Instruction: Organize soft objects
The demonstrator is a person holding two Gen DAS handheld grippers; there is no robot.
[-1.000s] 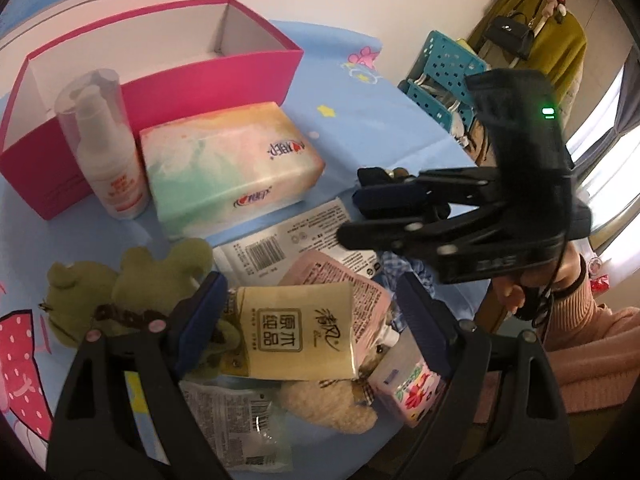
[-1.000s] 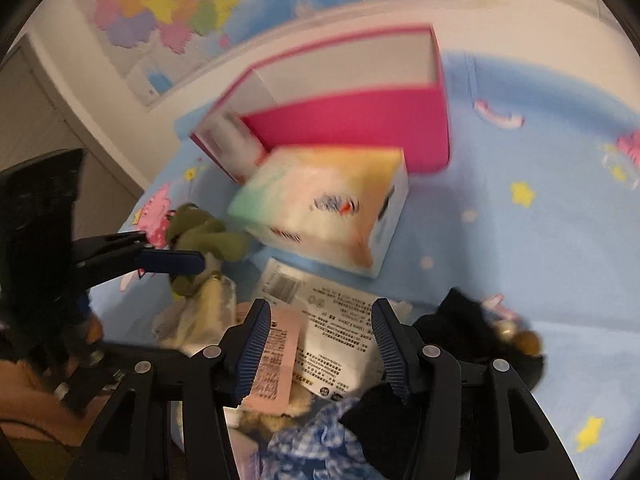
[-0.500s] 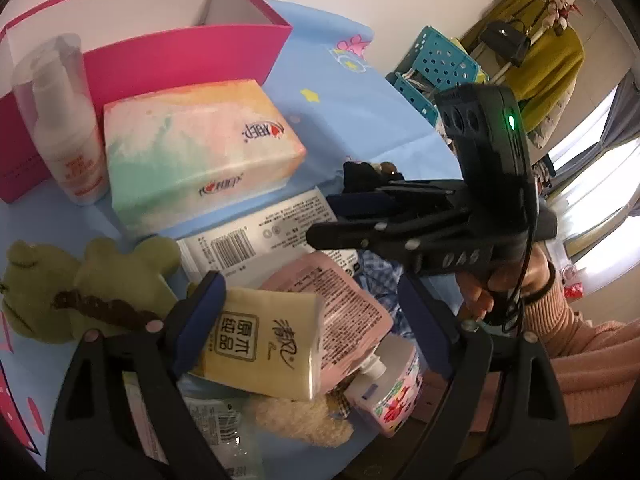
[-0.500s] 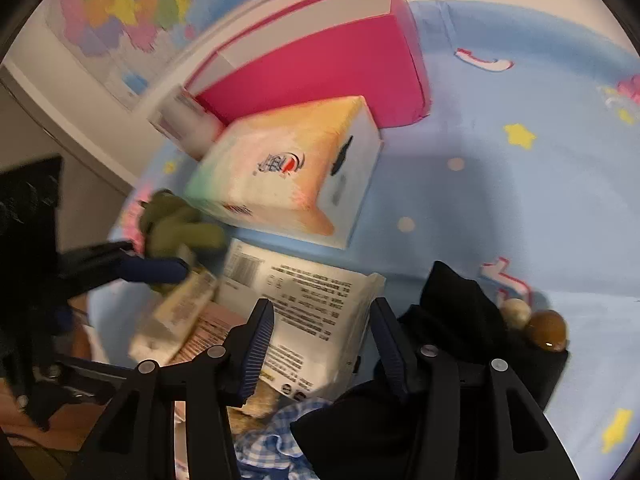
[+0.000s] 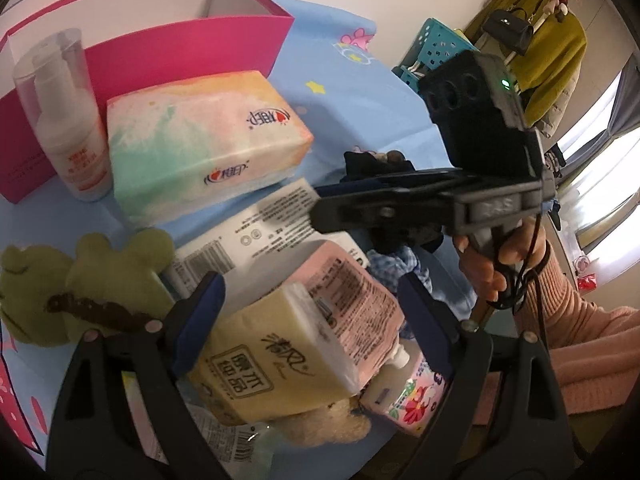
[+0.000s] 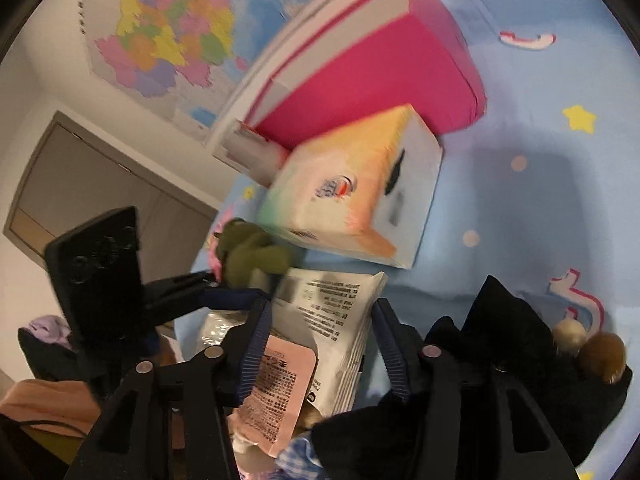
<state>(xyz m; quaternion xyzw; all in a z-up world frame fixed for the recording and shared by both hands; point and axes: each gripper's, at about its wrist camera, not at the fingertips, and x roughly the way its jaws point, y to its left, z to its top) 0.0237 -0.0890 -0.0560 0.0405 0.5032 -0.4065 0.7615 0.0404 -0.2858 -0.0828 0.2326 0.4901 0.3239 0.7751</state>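
My left gripper [image 5: 310, 312] stands wide open around a yellow tissue pack [image 5: 276, 352] that lies tilted on a pile. Its left pad is at the pack's edge and a gap shows on the right. Behind the pack lie a pink pouch [image 5: 352, 292] and a white printed packet [image 5: 260, 236]. My right gripper [image 6: 324, 344] points down at that white packet [image 6: 340, 320] and the pink pouch [image 6: 276, 384]. Its jaws are closing with both between them, and the pads are not pressing. A green frog plush [image 5: 80, 280] lies to the left.
A pastel tissue box [image 5: 200, 148] and a pump bottle [image 5: 68, 120] stand before an open pink box [image 5: 180, 44]. Black cloth [image 6: 500, 340] lies right of my right gripper. A cream plush [image 5: 320, 424], a floral bottle [image 5: 404, 396] and checked cloth [image 5: 396, 256] sit in the pile.
My right gripper has dipped and rolled over the white packet, and its jaws have narrowed. The yellow pack between my left jaws has tilted up.
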